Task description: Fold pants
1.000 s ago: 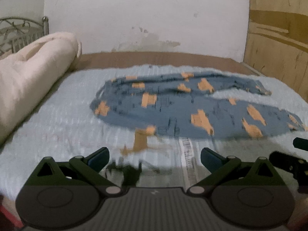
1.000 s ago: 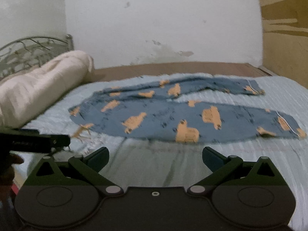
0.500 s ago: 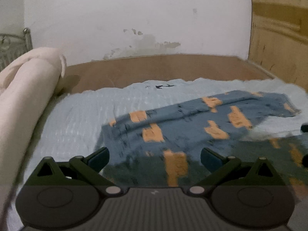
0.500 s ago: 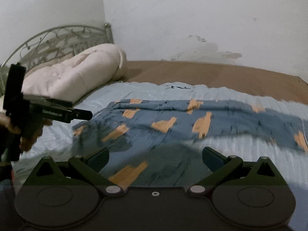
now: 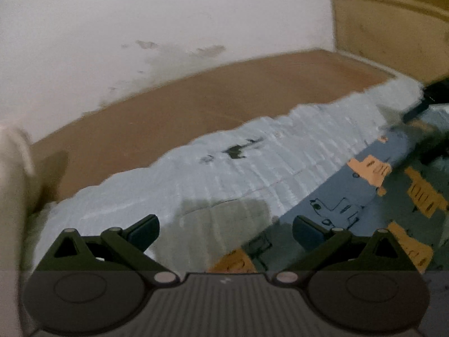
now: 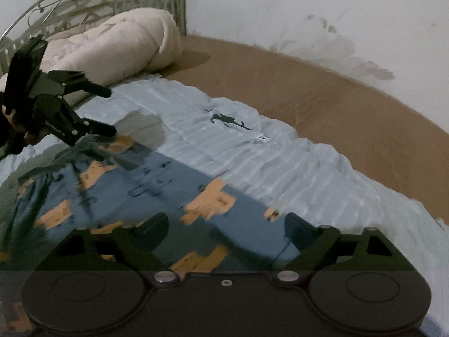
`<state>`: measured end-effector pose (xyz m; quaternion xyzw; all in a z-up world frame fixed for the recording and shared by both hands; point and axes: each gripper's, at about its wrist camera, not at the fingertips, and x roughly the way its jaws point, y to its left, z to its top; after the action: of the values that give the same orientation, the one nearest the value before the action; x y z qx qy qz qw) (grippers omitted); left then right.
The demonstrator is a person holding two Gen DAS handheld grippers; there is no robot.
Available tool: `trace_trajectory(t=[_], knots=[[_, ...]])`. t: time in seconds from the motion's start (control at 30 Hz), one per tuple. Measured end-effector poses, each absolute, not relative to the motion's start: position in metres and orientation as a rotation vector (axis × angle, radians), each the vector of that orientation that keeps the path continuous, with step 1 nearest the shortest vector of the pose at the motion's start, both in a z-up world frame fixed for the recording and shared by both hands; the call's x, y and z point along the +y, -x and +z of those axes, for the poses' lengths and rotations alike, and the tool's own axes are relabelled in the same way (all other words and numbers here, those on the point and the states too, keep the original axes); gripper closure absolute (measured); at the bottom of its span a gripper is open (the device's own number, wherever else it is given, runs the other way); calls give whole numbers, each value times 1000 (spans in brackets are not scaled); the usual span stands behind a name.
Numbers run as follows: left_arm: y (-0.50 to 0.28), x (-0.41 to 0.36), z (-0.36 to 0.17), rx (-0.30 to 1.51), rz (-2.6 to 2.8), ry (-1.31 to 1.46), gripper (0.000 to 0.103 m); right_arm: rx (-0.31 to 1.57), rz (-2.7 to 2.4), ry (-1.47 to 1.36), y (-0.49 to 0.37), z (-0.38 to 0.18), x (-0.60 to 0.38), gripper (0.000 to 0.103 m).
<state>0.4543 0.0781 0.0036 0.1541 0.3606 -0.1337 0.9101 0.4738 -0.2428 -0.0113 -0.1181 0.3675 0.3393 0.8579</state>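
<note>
Blue pants point(image 6: 146, 185) with orange patches lie flat on the pale blue blanket point(image 6: 252, 154), lower left of right view, lower right of left view. Right gripper point(image 6: 227, 224) jaws spread, over pants. Left gripper point(image 5: 224, 224) jaws spread, at pants edge. Cream bolster point(image 6: 118, 45) upper left, brown mattress point(image 6: 308, 90) behind.

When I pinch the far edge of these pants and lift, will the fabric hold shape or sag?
Likely to sag: the pants lie flat and thin on the light blue cover, with soft ripples near the left gripper. Probably light. The ribbed cover may bunch up with them, so pinch only the pants edge with the right gripper.
</note>
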Motion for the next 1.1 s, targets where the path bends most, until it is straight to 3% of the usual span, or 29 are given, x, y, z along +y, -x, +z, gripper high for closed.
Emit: trace_trajectory(t=[0.2,0.4,0.47,0.5,0.67,0.73,0.87,0.93,1.0,1.1], knots=[[-487,73,-12,824,-411,-289,1,808,789,278,-520,-26,-239,22],[-501,68,-25,930,-503,-277,4,854,767,277,-547,-39,-246,45],[-506,65,-32,992,-494,-299,14,863,767,270,-552,-41,-247,54],[-507,64,-35,1026,-480,-300,21,868,773,268,-553,-42,-247,55],[-506,67,-32,1049,-478,-283,29,923,799,287,-555,-39,-248,56],[-509,70,-31,1060,-460,-268,38,937,805,301,-554,-36,-249,57],[-512,71,-32,1082,-437,-236,56,968,788,321,-552,-40,-248,79],[-510,68,-32,1085,-442,-233,81,970,795,338,-547,-42,-246,89],[-506,61,-31,1080,-448,-247,99,962,796,361,-542,-41,-244,96],[-494,47,-25,1041,-418,-338,103,936,783,400,-534,-35,-241,101]])
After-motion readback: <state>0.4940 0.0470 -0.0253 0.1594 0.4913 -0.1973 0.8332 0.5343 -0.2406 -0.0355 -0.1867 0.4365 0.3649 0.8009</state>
